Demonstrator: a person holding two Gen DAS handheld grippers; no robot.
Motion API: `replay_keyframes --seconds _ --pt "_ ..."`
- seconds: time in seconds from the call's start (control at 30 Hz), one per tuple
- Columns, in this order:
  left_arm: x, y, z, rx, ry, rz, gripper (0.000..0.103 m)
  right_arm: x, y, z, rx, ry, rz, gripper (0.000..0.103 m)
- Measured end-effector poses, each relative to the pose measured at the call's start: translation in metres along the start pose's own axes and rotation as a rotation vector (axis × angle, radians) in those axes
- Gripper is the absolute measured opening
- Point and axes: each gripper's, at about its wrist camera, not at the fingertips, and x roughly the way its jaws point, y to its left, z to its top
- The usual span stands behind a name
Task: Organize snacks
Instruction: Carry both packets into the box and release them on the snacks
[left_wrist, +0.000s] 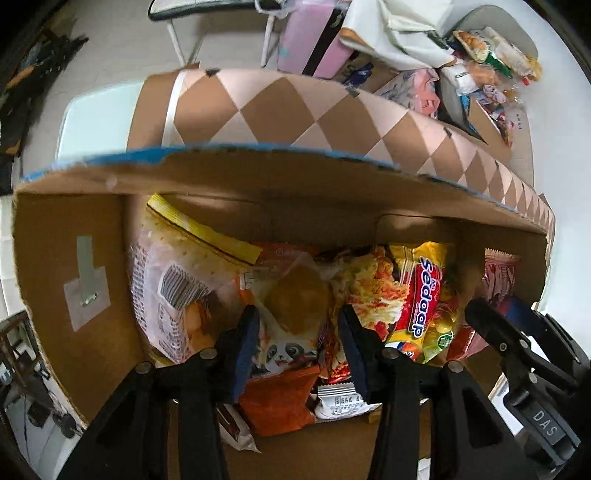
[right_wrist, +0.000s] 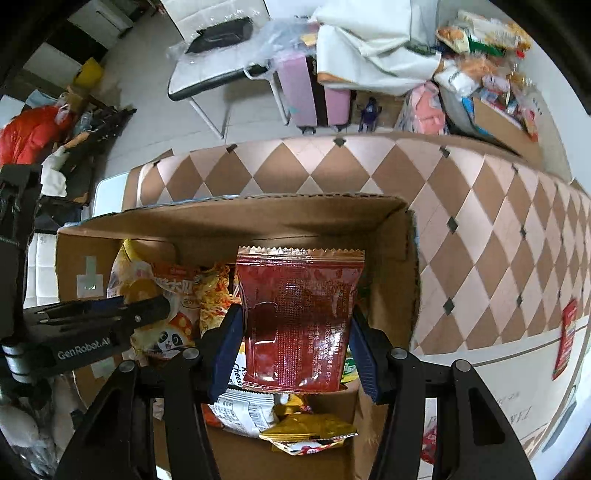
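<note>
Red, glossy foil is what the right gripper (right_wrist: 295, 350) is clamping: a dark red snack packet (right_wrist: 299, 317) w/ zigzag-crimped top edge, small white print low on its face, hanging upright between the blue pads (right_wrist: 229, 339), centre of the right wrist view, right over the open cardboard box (right_wrist: 391, 280). Left gripper (left_wrist: 299, 350) is standing part open w/ nothing pressed between its pads; it's hovering low in the box, bottom centre of the left wrist view, over a panda-print bag (left_wrist: 288, 354) that sits between the fingers but isn't pinched. Judging by the pile, the job is looking well underway: box is already carrying a yellow-and-red Sedaap noodle pack (left_wrist: 421, 295), a clear bag w/ yellow zip strip (left_wrist: 177, 266), an orange pouch (left_wrist: 277, 402), plus white and gold wrappers (right_wrist: 306, 428) at lower centre of the right view. Still left, prob.: the red packet isn't down yet, and more snacks are heaped on a surface (right_wrist: 487, 40) at the upper right of both views. One flat red sachet (right_wrist: 567, 339) is lying on the checked cloth (right_wrist: 480, 221), far right.
</note>
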Motion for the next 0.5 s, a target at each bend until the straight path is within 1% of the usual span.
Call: replay_keyframes --seconds 0.03,0.07,0.1,0.17,0.27,0.33,0.5 --pt "0.000 0.001 0.000 -0.006 0.011 -0.014 0.053 0.004 -0.001 0.002 0.003 0.018 -0.009 0.065" --pt "-0.001 0.002 0.000 -0.006 0.008 -0.017 0.064 0.005 -0.001 0.001 -0.004 0.023 -0.015 0.080" --pt "-0.004 0.001 -0.001 0.002 -0.006 -0.007 0.075 0.006 0.000 0.001 -0.011 0.025 0.002 0.081" --pt "-0.012 0.000 -0.003 0.019 -0.038 0.014 0.081 0.007 0.002 -0.001 -0.019 0.034 -0.007 0.085" --pt "-0.019 0.002 -0.006 0.023 -0.052 0.018 0.082 0.005 0.007 -0.005 -0.031 0.034 -0.019 0.090" --pt "-0.025 0.002 -0.009 0.030 -0.066 0.025 0.084 0.003 0.009 -0.008 -0.031 0.031 -0.026 0.091" --pt "-0.042 0.001 -0.023 0.038 -0.113 0.035 0.084 -0.008 0.010 -0.021 -0.031 0.018 -0.042 0.093"
